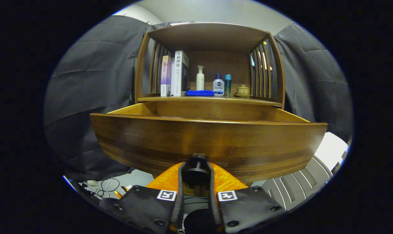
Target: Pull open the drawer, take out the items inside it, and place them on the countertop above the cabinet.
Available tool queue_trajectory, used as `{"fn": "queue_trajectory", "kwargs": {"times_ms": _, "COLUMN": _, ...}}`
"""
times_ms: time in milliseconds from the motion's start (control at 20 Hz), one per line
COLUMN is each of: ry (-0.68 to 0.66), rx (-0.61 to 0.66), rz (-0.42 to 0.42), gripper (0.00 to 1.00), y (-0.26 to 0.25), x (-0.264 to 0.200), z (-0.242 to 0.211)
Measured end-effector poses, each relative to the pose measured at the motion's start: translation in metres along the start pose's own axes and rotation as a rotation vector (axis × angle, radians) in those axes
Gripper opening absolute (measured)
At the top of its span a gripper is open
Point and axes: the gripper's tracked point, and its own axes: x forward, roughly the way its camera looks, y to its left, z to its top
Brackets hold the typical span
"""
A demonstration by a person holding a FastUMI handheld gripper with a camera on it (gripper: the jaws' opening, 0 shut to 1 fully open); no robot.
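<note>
The drawer [209, 139] stands pulled well out of the cabinet, its wide wooden front just ahead of the fingers and its open top visible behind the front edge. From this low angle the inside floor of the drawer is hidden, so what lies in it cannot be told. The dark round knob [197, 169] at the bottom centre of the drawer front sits between the 2 fingers, and the claw [196, 177] is clenched on it, both fingers pressing its sides.

The step in hand looks like the pull itself, at or near its end: the drawer seems open far enough to reach into. The next move likely calls for letting go of the knob, lifting the claw above the front edge and tipping it down to look into the drawer and find the items.

Above the drawer is the table [170, 98], the cabinet's top surface under a slatted wooden hutch. It already carries 2 upright books [175, 74], a white pump bottle [200, 78], a folded blue cloth [199, 93], a small white and blue bottle [218, 85], a slim teal bottle [228, 84] and a lidded ceramic cup [243, 90]. Free room shows along its front edge, where items could go.
</note>
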Motion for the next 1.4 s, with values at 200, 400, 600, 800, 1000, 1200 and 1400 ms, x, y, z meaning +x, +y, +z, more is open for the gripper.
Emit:
{"fn": "queue_trajectory", "kwargs": {"times_ms": 200, "ry": -0.012, "rx": 0.000, "rz": 0.018, "gripper": 0.65, "y": -0.005, "x": -0.015, "z": 0.007}}
{"fn": "queue_trajectory", "kwargs": {"times_ms": 400, "ry": -0.086, "rx": -0.029, "rz": 0.025, "gripper": 0.91, "y": -0.020, "x": -0.039, "z": 0.040}}
{"fn": "queue_trajectory", "kwargs": {"times_ms": 600, "ry": -0.170, "rx": -0.067, "rz": 0.008, "gripper": 0.97, "y": -0.040, "x": -0.053, "z": 0.082}}
{"fn": "queue_trajectory", "kwargs": {"times_ms": 800, "ry": -0.208, "rx": -0.072, "rz": -0.019, "gripper": 0.98, "y": -0.061, "x": -0.048, "z": 0.119}}
{"fn": "queue_trajectory", "kwargs": {"times_ms": 1000, "ry": -0.198, "rx": -0.037, "rz": -0.025, "gripper": 0.98, "y": -0.078, "x": -0.030, "z": 0.152}}
{"fn": "queue_trajectory", "kwargs": {"times_ms": 1200, "ry": -0.126, "rx": 0.075, "rz": -0.014, "gripper": 0.98, "y": -0.086, "x": -0.005, "z": 0.167}}
{"fn": "queue_trajectory", "kwargs": {"times_ms": 1400, "ry": -0.101, "rx": 0.091, "rz": -0.023, "gripper": 0.96, "y": -0.095, "x": 0.020, "z": 0.180}}
